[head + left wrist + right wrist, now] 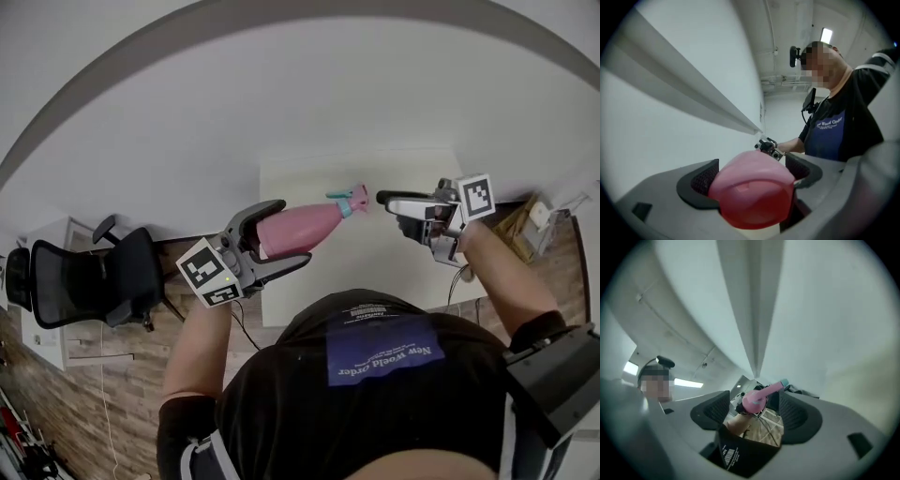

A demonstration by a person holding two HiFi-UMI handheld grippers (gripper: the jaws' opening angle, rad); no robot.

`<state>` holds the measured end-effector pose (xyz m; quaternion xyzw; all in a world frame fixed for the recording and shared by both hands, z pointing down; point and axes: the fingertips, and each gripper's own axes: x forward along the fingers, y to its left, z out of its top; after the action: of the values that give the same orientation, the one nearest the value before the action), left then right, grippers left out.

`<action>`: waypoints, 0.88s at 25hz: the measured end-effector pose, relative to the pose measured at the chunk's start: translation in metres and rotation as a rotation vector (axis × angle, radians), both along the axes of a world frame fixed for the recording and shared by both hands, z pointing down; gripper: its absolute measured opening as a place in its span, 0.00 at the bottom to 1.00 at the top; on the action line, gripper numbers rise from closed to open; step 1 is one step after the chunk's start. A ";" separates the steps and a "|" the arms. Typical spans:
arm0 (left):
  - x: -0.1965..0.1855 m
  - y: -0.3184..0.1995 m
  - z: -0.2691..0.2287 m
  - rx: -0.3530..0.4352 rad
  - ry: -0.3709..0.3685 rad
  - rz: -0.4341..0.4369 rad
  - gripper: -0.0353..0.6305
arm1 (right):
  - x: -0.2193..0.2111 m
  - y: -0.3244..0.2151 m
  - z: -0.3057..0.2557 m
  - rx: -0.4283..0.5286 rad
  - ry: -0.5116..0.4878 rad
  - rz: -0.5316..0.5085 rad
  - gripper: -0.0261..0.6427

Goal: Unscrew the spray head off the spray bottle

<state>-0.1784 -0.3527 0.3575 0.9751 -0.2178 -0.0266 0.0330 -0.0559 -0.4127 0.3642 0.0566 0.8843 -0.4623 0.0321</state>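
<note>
White walls and a white table (394, 272) fill the background above a wood-look floor, with a black office chair (94, 281) off to the person's left. Held up in the air over the table, the pink spray bottle (298, 228) lies roughly level in the left gripper (292, 232), whose jaws are clamped on its body — its spray head (351, 201), teal at the tip, points toward the right gripper (392, 212). That gripper's jaws stand wide apart just beside the spray head — neither pad touches it.
</note>
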 end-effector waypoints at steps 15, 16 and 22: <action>0.006 0.011 0.000 0.213 -0.142 0.061 0.74 | -0.066 0.027 0.015 -0.222 0.001 -0.178 0.41; 0.004 0.009 0.000 0.204 -0.133 0.048 0.74 | -0.068 0.026 0.014 -0.211 0.013 -0.186 0.38; -0.003 0.003 -0.001 0.154 -0.100 0.002 0.74 | -0.075 0.019 0.015 -0.058 0.065 -0.220 0.32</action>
<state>-0.1814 -0.3495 0.3566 0.9750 -0.2157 0.0053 -0.0530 -0.1305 -0.3941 0.3792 0.1375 0.8595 -0.4902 -0.0461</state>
